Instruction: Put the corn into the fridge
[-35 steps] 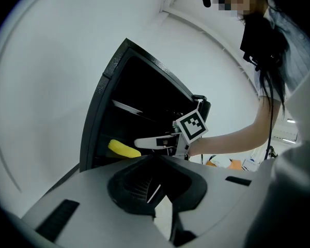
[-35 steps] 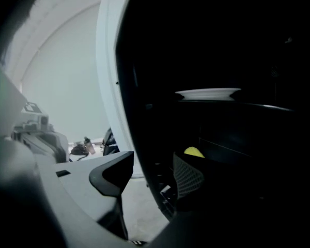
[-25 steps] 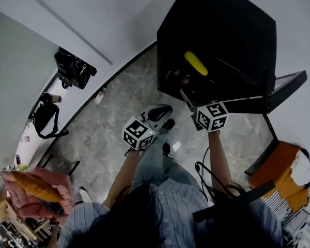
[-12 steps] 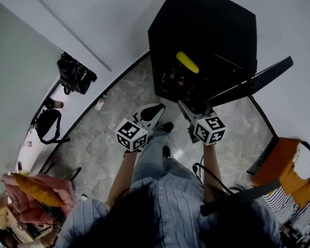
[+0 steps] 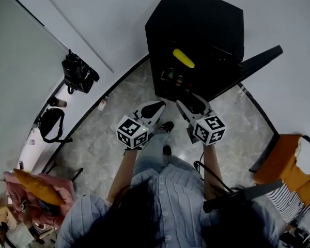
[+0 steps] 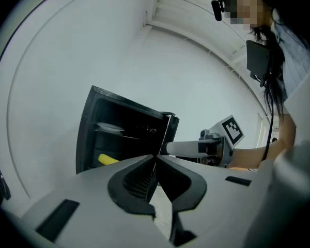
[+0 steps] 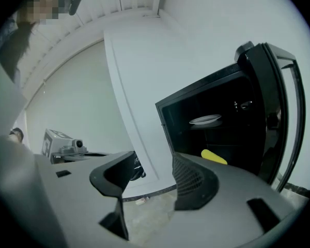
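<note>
A yellow corn cob (image 5: pixel 183 58) lies on a shelf inside the black fridge (image 5: pixel 196 19), whose door (image 5: pixel 258 62) stands open to the right. The corn (image 6: pixel 107 160) shows in the left gripper view, and the corn (image 7: pixel 214 156) in the right gripper view too. Both grippers hang side by side in front of the fridge, a short way back from its opening. My left gripper (image 5: pixel 156 107) (image 6: pixel 156 160) is shut with nothing in it. My right gripper (image 5: pixel 188 103) (image 7: pixel 152 163) is open and empty.
A white plate (image 7: pixel 205 119) sits on the shelf above the corn, and bottles (image 5: pixel 170 77) stand low in the fridge. Black bags (image 5: pixel 78 72) rest by the left wall. Pink cloth (image 5: pixel 39 190) is at lower left, an orange seat (image 5: pixel 284 164) at right.
The right gripper has pulled back from the fridge opening toward the person. The left gripper stays beside it. The corn stays on the shelf.
</note>
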`<action>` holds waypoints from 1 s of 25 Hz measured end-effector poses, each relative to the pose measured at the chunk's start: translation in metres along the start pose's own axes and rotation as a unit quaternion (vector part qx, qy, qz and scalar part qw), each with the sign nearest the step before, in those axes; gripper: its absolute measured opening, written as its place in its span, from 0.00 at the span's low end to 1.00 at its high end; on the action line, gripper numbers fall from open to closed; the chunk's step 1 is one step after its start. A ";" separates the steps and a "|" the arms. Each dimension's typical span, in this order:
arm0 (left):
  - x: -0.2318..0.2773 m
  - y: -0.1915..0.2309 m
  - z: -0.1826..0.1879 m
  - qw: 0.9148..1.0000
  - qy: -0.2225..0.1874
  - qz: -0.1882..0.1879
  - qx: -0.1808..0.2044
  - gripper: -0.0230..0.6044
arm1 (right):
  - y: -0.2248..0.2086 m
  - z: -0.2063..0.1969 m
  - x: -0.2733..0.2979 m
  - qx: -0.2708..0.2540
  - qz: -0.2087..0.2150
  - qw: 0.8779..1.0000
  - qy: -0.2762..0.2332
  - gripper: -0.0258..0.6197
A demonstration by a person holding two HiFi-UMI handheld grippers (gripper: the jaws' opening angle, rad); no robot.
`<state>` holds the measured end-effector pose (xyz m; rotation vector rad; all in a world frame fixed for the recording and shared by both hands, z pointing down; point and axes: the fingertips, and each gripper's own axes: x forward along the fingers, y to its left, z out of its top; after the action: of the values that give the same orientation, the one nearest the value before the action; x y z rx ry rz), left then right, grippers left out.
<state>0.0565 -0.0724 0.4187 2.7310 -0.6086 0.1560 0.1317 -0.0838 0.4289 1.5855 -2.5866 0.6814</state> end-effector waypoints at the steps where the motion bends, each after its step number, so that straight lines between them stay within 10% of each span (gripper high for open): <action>1: -0.001 -0.006 0.001 1.000 0.000 -0.003 0.003 0.05 | 0.003 0.000 -0.005 -0.002 0.001 1.000 -0.001 0.42; 25: -0.039 -0.071 -0.025 0.999 0.033 0.007 -0.004 0.05 | 0.059 -0.033 -0.055 0.017 0.030 0.999 -0.008 0.21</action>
<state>0.0515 0.0118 0.4135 2.7031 -0.6090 0.2453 0.1010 -0.0023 0.4243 1.5327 -2.6583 0.7232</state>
